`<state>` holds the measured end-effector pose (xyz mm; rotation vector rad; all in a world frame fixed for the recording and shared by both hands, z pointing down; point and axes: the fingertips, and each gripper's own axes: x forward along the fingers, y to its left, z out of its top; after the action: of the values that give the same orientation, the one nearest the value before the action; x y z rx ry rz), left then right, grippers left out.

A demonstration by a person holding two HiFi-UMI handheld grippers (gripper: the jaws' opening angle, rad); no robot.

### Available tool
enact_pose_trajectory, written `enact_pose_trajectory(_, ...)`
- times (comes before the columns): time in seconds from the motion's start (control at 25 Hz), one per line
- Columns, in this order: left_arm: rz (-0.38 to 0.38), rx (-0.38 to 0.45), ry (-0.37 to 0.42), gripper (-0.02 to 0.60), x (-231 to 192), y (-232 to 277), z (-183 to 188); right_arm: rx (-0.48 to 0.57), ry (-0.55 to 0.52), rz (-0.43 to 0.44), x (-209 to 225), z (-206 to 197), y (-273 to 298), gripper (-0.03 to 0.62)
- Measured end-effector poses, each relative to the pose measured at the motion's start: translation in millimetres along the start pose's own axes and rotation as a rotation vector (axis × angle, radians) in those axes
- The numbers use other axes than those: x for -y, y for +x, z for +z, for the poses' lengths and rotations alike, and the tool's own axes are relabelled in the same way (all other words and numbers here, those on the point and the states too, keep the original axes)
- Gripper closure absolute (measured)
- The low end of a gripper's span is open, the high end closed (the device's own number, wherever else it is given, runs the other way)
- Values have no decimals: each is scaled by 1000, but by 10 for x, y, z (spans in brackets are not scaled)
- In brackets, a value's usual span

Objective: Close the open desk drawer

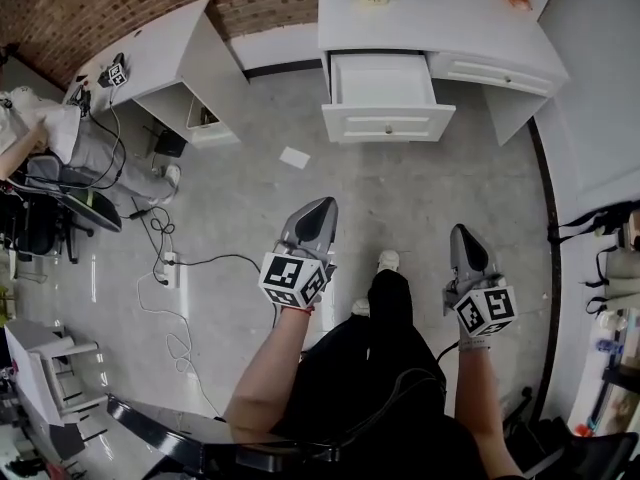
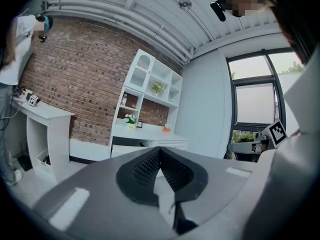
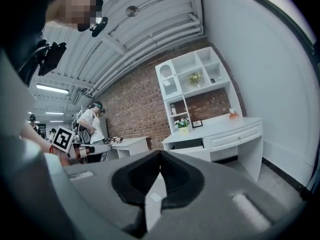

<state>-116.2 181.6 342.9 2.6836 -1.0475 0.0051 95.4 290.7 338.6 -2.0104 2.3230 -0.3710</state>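
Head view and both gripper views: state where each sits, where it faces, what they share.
Head view: on the person's head, looking steeply down at the open drawer; forearms, legs, left gripper and right gripper show.
Left gripper view: on the left gripper, facing the desk along shut jaws; right gripper at right.
Right gripper view: on the right gripper, facing the desk; left gripper at left.
Shared: all show the desk.

No word, number or brand could be read. The only print was square black-and-white patterns (codes, not letters) on the marker cube point(image 1: 292, 279) of the left gripper point(image 1: 320, 206) and on that of the right gripper point(image 1: 462, 232), both well short of the desk point(image 1: 440, 23).
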Motion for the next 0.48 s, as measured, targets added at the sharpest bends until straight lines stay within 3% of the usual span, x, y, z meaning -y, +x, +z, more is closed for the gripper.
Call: enact_pose_trajectory(0.48, 45, -38, -8, 578, -391, 488, -54, -34, 36, 34, 269, -115, 741, 594)
